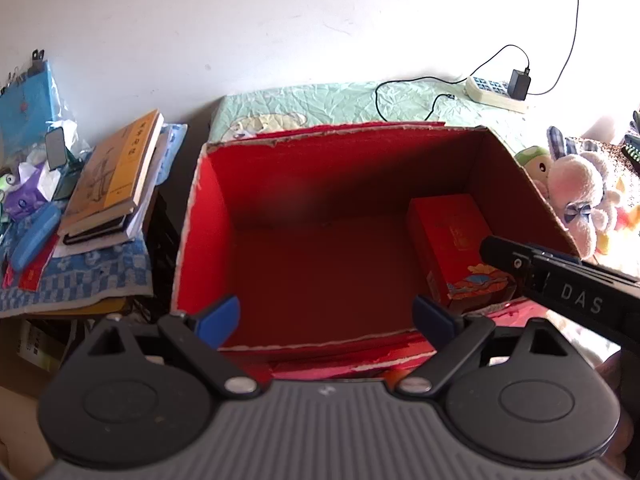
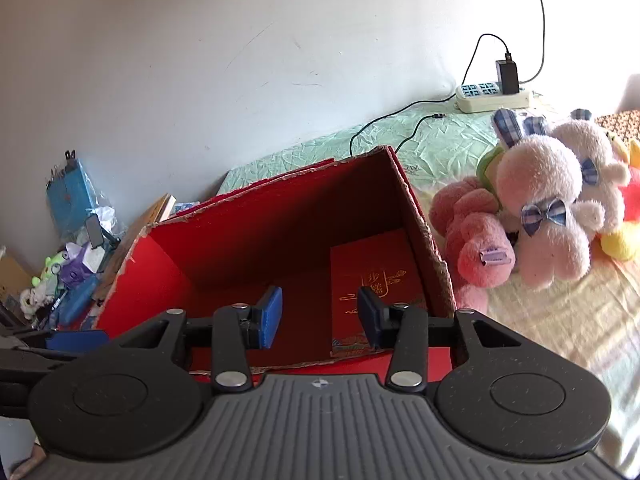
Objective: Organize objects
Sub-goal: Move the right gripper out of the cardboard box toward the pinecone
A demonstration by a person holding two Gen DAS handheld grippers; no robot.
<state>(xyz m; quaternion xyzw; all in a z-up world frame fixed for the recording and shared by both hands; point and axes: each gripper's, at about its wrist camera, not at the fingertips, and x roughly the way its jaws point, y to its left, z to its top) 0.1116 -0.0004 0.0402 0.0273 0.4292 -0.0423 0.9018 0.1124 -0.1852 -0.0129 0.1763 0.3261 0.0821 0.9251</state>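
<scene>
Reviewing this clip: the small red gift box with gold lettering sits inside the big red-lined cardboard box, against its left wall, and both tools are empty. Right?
Not quite. The small red gift box with gold lettering sits against the right wall of the big red-lined cardboard box, not the left; both wrist views show it. The rest holds: the left tool and right tool are open and empty.

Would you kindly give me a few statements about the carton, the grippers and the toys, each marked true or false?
1. A red box lies inside the carton. True.
2. The right gripper is shut on the red box. False: its jaws are apart with nothing between them.
3. The left gripper is open. True.
4. The plush toys are in the carton. False: they lie on the bed beside it.
5. A charger is plugged into the power strip. True.
</scene>
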